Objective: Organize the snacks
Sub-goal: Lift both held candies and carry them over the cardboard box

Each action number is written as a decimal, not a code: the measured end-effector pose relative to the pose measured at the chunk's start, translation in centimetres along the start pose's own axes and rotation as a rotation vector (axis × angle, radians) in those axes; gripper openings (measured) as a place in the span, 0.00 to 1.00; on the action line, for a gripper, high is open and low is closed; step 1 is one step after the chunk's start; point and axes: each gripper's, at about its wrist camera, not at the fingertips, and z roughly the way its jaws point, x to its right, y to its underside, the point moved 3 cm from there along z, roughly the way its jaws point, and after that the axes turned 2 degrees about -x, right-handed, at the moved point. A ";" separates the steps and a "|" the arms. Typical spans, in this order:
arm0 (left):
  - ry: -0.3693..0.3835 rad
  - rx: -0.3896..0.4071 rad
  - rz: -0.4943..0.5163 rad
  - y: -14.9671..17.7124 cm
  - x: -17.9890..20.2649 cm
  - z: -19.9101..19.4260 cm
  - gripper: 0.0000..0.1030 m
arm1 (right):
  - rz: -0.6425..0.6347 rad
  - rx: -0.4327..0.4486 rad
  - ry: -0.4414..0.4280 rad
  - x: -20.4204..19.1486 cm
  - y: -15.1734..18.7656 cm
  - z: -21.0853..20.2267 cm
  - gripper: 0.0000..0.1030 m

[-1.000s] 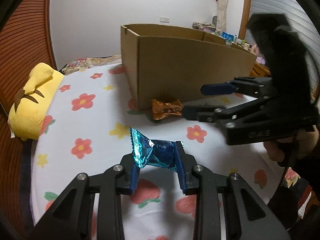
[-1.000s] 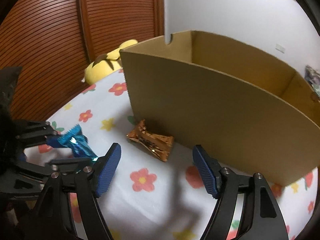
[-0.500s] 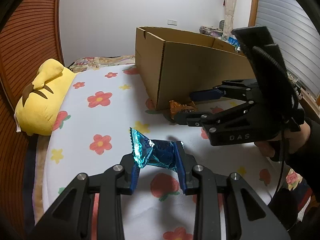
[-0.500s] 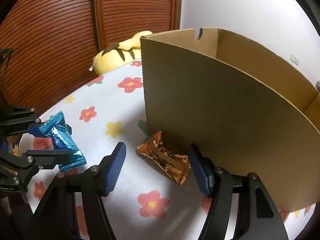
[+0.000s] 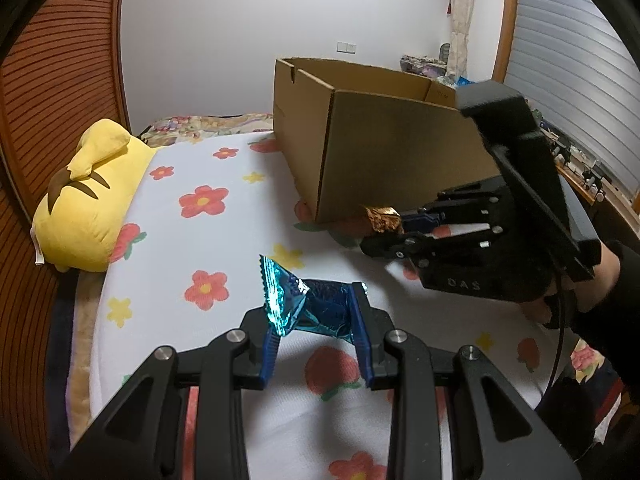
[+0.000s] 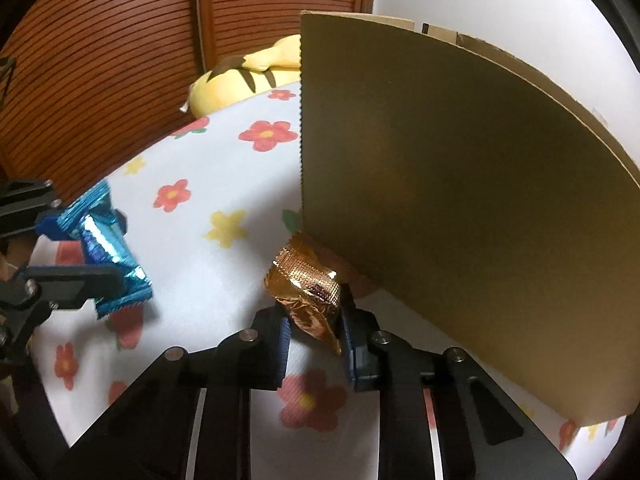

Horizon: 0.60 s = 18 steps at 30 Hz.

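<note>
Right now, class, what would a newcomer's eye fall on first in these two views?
Probably the shiny blue wrapper pinched in the left gripper above the flowered sheet. Next, the gold wrapper at the foot of the big cardboard box, with the right gripper closing on it. A yellow plush lies by the wooden wall.

A home bedroom. A bed (image 5: 224,240) covered in a white flower-print sheet, a yellow plush pillow (image 5: 88,200) at its edge, slatted wooden closet doors (image 6: 120,60) alongside, white walls, and a curtain (image 5: 460,32) beside window blinds (image 5: 568,80).
</note>
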 end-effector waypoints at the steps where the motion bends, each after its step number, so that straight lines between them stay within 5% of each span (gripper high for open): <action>1: 0.000 0.004 0.001 -0.1 0.1 -0.2 0.30 | 0.002 0.007 0.000 -0.1 0.1 -0.3 0.17; 18: 0.019 0.100 0.050 -5.4 2.7 -2.1 0.30 | 0.061 0.237 0.006 1.7 0.7 -11.0 0.16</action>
